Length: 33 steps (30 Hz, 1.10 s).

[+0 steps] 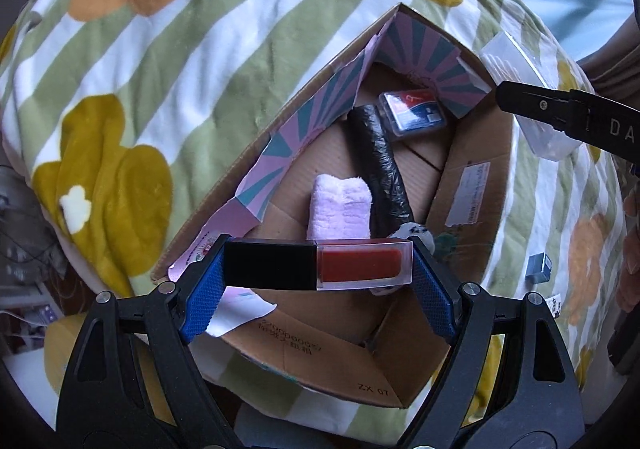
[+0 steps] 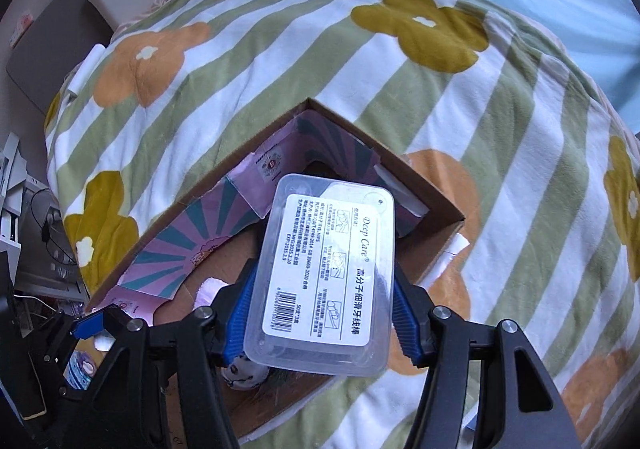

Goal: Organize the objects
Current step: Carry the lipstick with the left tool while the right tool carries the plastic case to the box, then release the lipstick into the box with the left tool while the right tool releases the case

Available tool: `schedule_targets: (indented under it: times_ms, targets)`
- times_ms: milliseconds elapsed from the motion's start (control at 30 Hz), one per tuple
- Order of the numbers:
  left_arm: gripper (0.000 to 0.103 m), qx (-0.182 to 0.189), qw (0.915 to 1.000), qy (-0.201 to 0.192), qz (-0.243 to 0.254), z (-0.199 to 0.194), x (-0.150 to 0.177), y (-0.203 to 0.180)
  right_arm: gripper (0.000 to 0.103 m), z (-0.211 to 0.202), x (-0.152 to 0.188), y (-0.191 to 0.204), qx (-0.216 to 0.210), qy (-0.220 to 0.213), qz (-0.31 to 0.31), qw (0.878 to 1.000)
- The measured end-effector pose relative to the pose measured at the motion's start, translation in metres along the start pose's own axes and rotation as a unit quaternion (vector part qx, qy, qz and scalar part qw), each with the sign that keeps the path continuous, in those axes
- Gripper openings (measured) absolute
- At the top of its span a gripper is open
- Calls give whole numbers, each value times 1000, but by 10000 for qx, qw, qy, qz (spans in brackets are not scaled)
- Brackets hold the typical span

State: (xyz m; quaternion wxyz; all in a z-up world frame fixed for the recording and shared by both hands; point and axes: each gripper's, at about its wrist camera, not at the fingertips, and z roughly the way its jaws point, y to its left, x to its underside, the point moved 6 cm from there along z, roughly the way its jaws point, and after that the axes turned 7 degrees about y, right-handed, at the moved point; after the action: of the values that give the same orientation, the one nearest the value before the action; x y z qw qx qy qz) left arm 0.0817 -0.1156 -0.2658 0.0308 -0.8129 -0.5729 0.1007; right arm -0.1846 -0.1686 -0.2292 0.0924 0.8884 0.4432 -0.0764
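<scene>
On my left wrist camera, my left gripper [image 1: 318, 267] is pinching a square-sided lip gloss tube with a black cap and clear red-filled body [image 1: 318, 265]. The tube lies crosswise between the blue textured pads [image 1: 202, 289], cap toward the left pad, red end toward the right one. It hangs over the near end of an open brown cardboard box with purple and teal sunburst flaps [image 1: 472, 185].

Below the tube, inside the box, I see a rolled pale pink fluffy towel [image 1: 340, 209]. Just beside it on the right lies a long black plastic-wrapped roll [image 1: 380, 161], running diagonally toward the far corner. At the far end of that roll sits a small clear case with a red and blue card inside [image 1: 412, 111]. A white object with dark spots [image 1: 416, 233] peeks out behind the tube's red end; I cannot tell what it is.

On my right wrist camera, my right gripper [image 2: 320, 309] is clamped on a clear rectangular plastic box with a white printed label and barcode [image 2: 326, 273], gripped by its long sides. That box is held above the cardboard box's right half, its far end pointing at the far corner.

The cardboard box rests on a bed covered by a green and white striped blanket with mustard and orange flowers [image 2: 248, 61]. In the left view a small blue-grey box [image 1: 540, 267] lies on the blanket, to the right of the cardboard box.
</scene>
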Motion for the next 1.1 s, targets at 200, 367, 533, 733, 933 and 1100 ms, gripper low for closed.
schedule_targets:
  times_ms: [200,367,533,733,933,1100]
  targets:
    - [82,-56,9997,109,-191,25,3,3,56,31,2,1,-37,262,-170,9995]
    - [82,-106,9999,79,-68,28,4,2,56,37,1,4,-196,327,-192,9991]
    - [88,-160,9999,-33,25,22,0,0,81,38,-2,9,-514,340,-57,9981]
    - [103,-315,9985,-243,368,9,-2,-9,100,26,-5,8,-546,52,-33,9985]
    - [103,-205,9991,-168,334,10,0,-10,100,23,-2,9,-474,54,-48,9989]
    - [103,-179,9990,-183,355,4,1,-10,100,17,0,11,-428,42,-66,9991]
